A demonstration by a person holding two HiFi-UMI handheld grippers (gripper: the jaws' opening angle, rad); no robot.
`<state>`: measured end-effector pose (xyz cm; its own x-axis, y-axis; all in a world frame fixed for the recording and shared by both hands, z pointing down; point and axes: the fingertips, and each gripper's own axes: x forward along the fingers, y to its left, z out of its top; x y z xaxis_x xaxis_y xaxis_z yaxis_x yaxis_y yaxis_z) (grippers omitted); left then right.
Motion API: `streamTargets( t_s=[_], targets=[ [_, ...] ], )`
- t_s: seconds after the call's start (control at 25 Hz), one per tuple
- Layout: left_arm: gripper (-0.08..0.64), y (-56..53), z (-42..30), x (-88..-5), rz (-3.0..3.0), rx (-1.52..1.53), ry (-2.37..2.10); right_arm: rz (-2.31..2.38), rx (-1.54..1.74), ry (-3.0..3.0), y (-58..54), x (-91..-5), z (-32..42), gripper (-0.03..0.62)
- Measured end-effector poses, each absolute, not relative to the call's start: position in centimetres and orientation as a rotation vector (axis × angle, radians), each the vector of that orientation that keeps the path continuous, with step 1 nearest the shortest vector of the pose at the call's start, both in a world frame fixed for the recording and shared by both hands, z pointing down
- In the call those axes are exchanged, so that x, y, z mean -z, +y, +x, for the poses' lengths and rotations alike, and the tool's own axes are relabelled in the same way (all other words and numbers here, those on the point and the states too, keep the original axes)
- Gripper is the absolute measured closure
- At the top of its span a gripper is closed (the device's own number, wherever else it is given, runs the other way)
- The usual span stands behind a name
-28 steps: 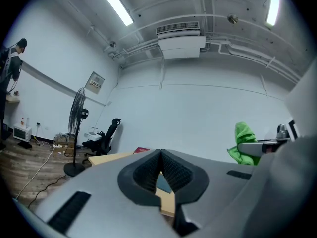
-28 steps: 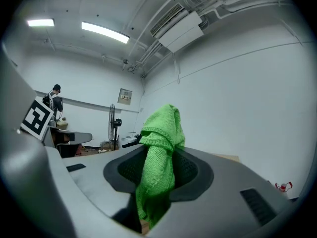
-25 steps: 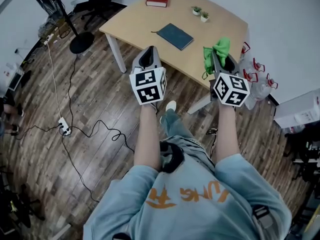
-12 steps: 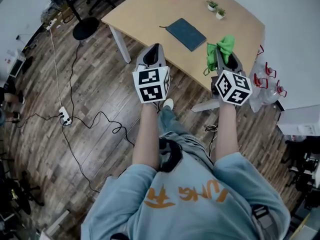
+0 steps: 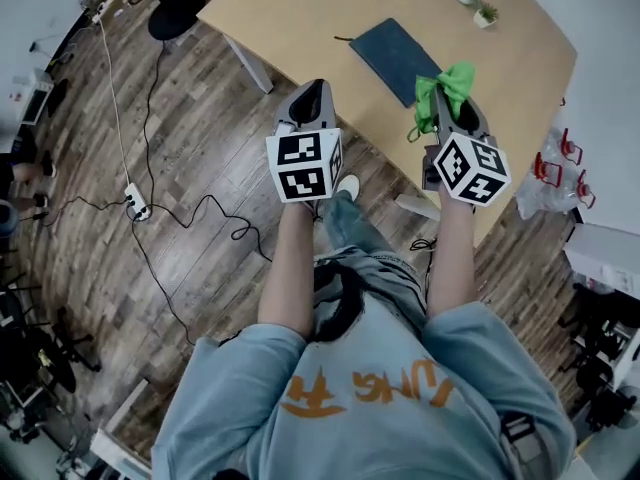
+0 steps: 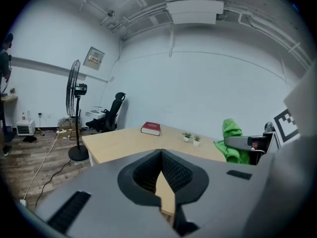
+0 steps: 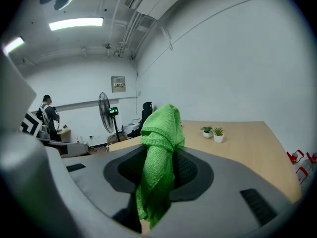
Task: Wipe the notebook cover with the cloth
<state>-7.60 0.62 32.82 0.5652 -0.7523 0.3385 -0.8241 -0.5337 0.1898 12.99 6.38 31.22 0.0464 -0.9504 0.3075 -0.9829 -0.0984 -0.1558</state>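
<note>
A dark blue notebook (image 5: 400, 58) lies flat on the light wooden table (image 5: 300, 18), ahead of both grippers. My right gripper (image 5: 447, 96) is shut on a green cloth (image 5: 440, 90), which sticks up between its jaws (image 7: 159, 157) and hangs down in front; it hovers over the table's near edge, just right of the notebook. My left gripper (image 5: 311, 96) is shut with nothing in it (image 6: 161, 175), held over the floor just short of the table edge.
Two small potted plants (image 5: 476, 0) stand at the table's far side, and a red book (image 6: 150, 128) lies farther back. A floor fan (image 6: 75, 113), an office chair (image 6: 110, 114) and cables with a power strip (image 5: 135, 200) are on the wooden floor to the left.
Both grippers have come closer to the table. The right gripper with the cloth now hangs over the table's near edge, next to the notebook.
</note>
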Motion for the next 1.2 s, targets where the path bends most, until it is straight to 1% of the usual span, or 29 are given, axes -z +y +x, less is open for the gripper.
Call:
streamTargets(
  t_s=[0.24,0.48,0.96,1.2],
  targets=[
    [0.545,-4.7,-5.0,-34.2,2.475,-0.407,-1.276,2.168,-0.593,-2.088,-0.1,-33.2,14.9,0.465],
    [0.546,-8.1,-2.8,-35.1,2.465,-0.434,-1.263,2.116,-0.595,-2.131,-5.2,-33.9,16.2,0.465],
    [0.545,-10.5,-4.1,-37.6,2.377,-0.456,-1.306,1.844,-0.603,-2.226,-10.0,-37.2,11.5,0.465],
    [0.546,-13.2,-3.7,-37.2,2.364,-0.418,-1.303,1.773,-0.535,-2.225,-12.5,-36.8,10.8,0.465]
  ],
)
